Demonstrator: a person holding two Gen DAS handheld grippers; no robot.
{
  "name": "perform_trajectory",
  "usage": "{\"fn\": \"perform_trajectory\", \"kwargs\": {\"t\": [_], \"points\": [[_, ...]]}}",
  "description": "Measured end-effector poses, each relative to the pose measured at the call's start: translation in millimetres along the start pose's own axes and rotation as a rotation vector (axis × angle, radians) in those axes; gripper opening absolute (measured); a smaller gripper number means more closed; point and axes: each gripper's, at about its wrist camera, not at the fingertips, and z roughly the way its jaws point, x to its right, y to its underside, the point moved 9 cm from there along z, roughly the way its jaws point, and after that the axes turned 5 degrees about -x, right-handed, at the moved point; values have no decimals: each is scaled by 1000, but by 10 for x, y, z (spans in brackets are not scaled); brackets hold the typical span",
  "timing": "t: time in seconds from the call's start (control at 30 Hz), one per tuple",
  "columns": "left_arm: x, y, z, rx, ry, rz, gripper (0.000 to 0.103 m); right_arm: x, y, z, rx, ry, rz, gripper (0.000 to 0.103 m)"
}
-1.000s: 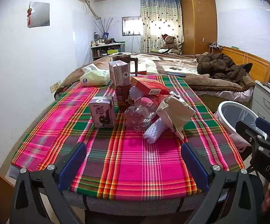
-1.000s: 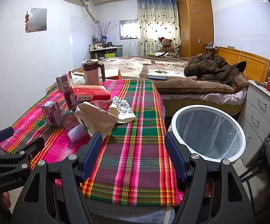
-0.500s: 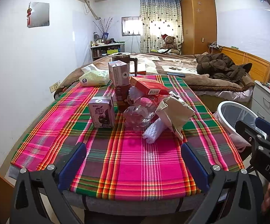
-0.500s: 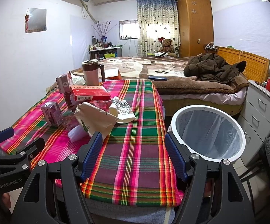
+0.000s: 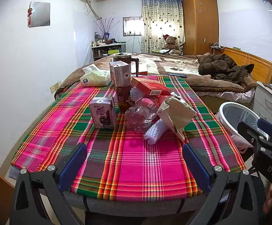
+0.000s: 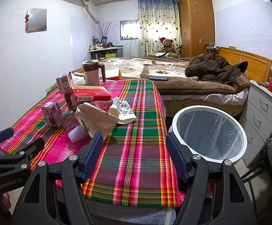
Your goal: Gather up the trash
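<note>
A heap of trash lies mid-table on the plaid cloth (image 5: pixel 136 159): a purple drink carton (image 5: pixel 103 115), a clear plastic bottle (image 5: pixel 139 115), a tan paper bag (image 5: pixel 176 113), a red tablet box (image 5: pixel 151 89), a white bubble-wrap roll (image 5: pixel 154 132) and a grey carton (image 5: pixel 120 74). My left gripper (image 5: pixel 134 161) hangs open over the table's near edge, short of the heap. My right gripper (image 6: pixel 135 157) is open above the table's right front part, the paper bag (image 6: pixel 94 120) just beyond its left finger. The white bin (image 6: pixel 209 133) with a clear liner stands on the floor right of the table.
A brown lidded mug (image 6: pixel 92 73) and a tissue pack (image 5: pixel 95 77) sit at the table's far end. Behind lies a bed with a dark jacket (image 6: pixel 214 68). A grey drawer unit (image 6: pixel 261 108) stands right of the bin. A white wall runs along the left.
</note>
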Motion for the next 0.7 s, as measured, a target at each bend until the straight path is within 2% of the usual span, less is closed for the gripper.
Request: {"fn": "perform_trajectory", "kwargs": {"t": [0.7], "points": [[-27,-2,3,2,-4,-6,102,1,0,0,1,-1,-1,71]]}}
